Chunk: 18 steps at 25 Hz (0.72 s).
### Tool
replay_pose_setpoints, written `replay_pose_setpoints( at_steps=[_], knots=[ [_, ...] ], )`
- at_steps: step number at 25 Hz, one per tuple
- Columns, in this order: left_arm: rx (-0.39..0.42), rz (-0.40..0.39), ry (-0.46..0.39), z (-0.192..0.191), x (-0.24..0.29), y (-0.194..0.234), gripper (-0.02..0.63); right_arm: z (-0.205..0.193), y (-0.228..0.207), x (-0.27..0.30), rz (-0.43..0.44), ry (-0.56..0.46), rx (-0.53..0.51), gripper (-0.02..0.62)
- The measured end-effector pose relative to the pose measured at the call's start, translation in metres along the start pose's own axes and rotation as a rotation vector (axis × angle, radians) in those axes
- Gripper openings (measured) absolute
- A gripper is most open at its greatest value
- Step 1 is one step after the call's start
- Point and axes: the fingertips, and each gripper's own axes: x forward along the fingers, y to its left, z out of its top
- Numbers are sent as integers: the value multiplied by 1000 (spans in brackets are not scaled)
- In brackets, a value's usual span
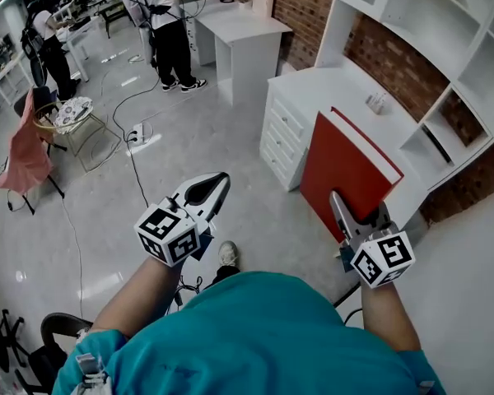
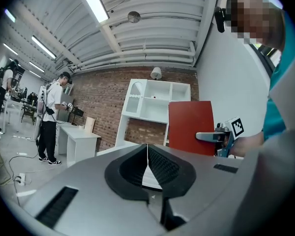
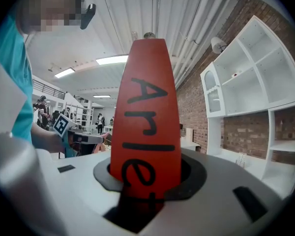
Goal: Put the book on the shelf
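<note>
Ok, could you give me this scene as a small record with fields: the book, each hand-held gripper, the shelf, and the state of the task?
held object: red book, carried in the air, in no shelf compartment
right hand-held gripper: closed on the red book near its spine
left hand-held gripper: jaws together, nothing between them
shelf: white shelf unit against a brick wall, above a white desk
task state: book not yet on the shelf
</note>
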Motion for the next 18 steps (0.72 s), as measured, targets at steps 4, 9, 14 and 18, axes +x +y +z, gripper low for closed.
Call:
replay_pose_setpoints(
  at_steps=[4,9,14,18],
  knots=[
    [-4,-15,-8,16,26,76,18,13,-6,83,1,1,-3,169],
    [-4,-6,-4,45,60,162,18,36,-17,178,10,-3,-7,169],
    [-1,-23,-1,54,84,228,18,44,-26,249,10,10,-13,169],
    [-10,-18,6,56,103,263,18,41,-42,282,-2,21,-4,169]
  ],
)
